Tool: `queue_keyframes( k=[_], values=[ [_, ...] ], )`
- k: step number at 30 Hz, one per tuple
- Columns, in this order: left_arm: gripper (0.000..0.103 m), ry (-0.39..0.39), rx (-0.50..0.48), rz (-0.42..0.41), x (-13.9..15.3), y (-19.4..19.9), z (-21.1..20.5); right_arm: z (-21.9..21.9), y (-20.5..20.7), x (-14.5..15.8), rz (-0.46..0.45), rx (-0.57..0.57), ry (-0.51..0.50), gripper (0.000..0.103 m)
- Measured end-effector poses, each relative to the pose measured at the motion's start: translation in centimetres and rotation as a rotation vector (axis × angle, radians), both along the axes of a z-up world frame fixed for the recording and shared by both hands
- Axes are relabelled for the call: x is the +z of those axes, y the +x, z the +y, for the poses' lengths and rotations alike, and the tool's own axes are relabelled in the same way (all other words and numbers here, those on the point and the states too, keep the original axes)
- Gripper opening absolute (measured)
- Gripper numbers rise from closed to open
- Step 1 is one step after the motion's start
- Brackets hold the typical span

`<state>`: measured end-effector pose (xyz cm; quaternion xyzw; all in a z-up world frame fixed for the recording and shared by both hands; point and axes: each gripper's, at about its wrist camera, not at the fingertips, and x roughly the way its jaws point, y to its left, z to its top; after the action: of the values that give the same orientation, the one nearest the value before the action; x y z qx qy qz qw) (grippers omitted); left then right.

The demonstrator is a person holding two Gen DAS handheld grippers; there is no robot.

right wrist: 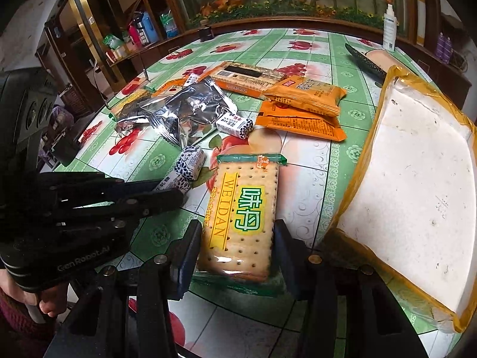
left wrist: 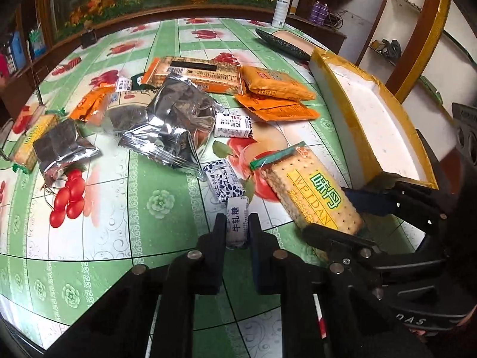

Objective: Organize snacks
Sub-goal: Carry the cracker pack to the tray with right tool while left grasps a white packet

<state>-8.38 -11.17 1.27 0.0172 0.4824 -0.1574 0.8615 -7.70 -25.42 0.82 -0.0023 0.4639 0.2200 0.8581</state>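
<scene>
My left gripper [left wrist: 237, 223] is shut on a small white nougat candy [left wrist: 237, 223] close above the table. My right gripper [right wrist: 237, 232] is shut on a yellow WEIDAN cracker pack [right wrist: 241, 211], its jaws pressing both long sides; the pack also shows in the left wrist view [left wrist: 313, 191]. The left gripper shows in the right wrist view [right wrist: 167, 197] to the left of the pack. A white foam box [right wrist: 417, 197] edged with yellow tape lies to the right. More snacks lie beyond: silver foil bags [left wrist: 170, 125], orange packs [left wrist: 277, 89], white candies [left wrist: 222, 179].
The table has a green floral cloth [left wrist: 143, 185]. A dark remote [left wrist: 280, 44] and a white spray bottle [left wrist: 281, 9] stand at the far right. A long orange cracker box [left wrist: 193, 71] lies behind the foil bags. Another cracker pack [left wrist: 29, 140] lies at the far left.
</scene>
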Motion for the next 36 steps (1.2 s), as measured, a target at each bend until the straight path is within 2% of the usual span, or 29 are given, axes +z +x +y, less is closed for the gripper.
queue_keyframes(
  k=[4,8,14,18,22,27,29,31,32,33,34,36],
  values=[
    [0.014,0.002,-0.021,-0.019,0.4,-0.4,-0.4,0.0,-0.3,0.0,-0.020,0.004,0.004,0.052],
    [0.014,-0.009,-0.023,-0.039,1.3,-0.7,-0.3,-0.3,-0.5,0.3,0.001,0.012,0.071,0.052],
    [0.014,-0.047,-0.024,-0.054,2.8,-0.5,0.0,-1.3,-0.8,2.1,-0.027,0.009,0.142,0.051],
    [0.014,-0.044,-0.028,-0.067,3.4,-0.4,-0.2,-2.0,-0.9,2.8,-0.032,0.008,0.177,0.051],
    [0.014,-0.039,-0.022,-0.067,3.4,-0.3,-0.3,-1.7,-0.9,1.9,0.000,0.023,0.147,0.051],
    [0.014,-0.048,0.000,-0.062,3.3,-0.2,0.5,-0.4,-1.0,0.8,0.046,0.073,0.060,0.052],
    [0.014,-0.053,0.009,-0.065,3.5,-0.2,1.0,0.3,-0.9,0.6,0.049,0.078,0.011,0.058],
    [0.014,-0.058,0.017,-0.067,3.6,-0.3,1.4,0.7,-0.9,0.6,0.042,0.080,-0.012,0.072],
    [0.014,-0.061,0.021,-0.068,3.6,-0.3,1.6,1.0,-0.7,0.4,0.040,0.084,-0.027,0.072],
    [0.014,-0.063,0.025,-0.070,3.7,-0.4,1.8,1.3,-0.5,0.2,0.042,0.088,-0.033,0.070],
    [0.014,-0.063,0.026,-0.071,3.8,-0.4,2.0,1.4,-0.6,0.0,0.034,0.085,-0.034,0.049],
    [0.014,-0.067,0.030,-0.070,3.9,-0.4,2.2,1.9,-0.8,0.1,-0.003,0.091,-0.075,0.050]
  ],
)
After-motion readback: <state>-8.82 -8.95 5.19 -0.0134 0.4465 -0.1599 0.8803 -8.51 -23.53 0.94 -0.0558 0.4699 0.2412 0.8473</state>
